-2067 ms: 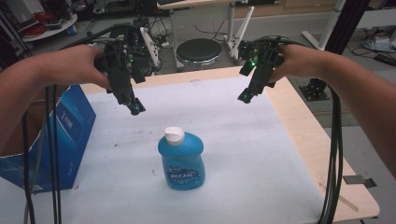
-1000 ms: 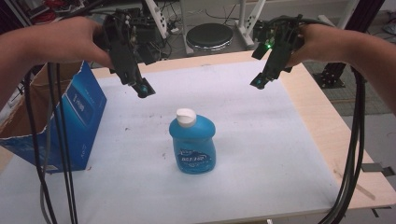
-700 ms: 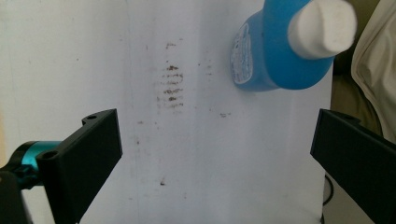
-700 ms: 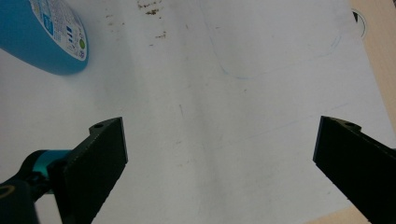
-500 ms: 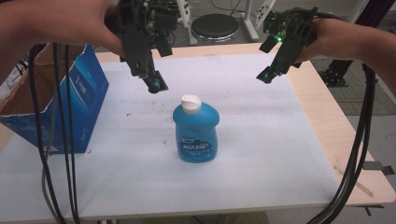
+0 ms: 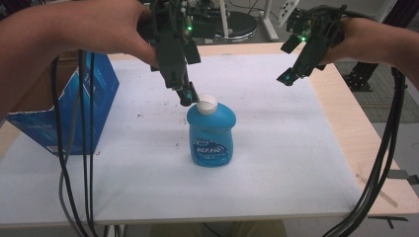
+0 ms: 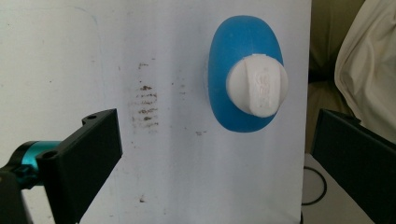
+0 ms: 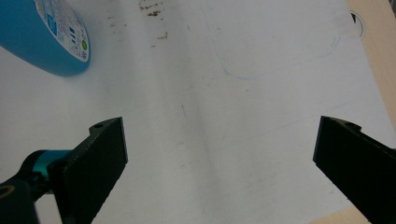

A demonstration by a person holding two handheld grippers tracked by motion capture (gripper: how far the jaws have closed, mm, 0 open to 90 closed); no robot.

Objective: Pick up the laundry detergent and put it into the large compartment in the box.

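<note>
Left hand-held gripper (image 6: 187,97): jaws spread wide, nothing between them. Over the last two seconds it has come down from the far left of the desk (image 6: 296,163) to a position just behind and beside the white cap (image 6: 206,104) of the blue bottle (image 6: 211,133); its tip now looks close to touching the cap in the high view, contact uncertain. Its own camera looks straight down on the cap (image 7: 258,84), which sits up and right of the midline between the open jaws.

Right hand-held gripper (image 6: 287,78): jaws likewise spread, empty. It hangs over the far right of the desk, well apart from the bottle, and has shifted little in that time.

Blue bottle: upright near the middle of the white desk sheet, cap on, label facing the person. Its place on the sheet looks unchanged; differences between pictures read as camera shift.

Blue cardboard box (image 6: 74,106): open, at the left edge, untouched.

Judgement: the left side's approach is nearly complete; a grasp on the cap or neck appears imminent. Jaws need centring on the cap before closing.
</note>
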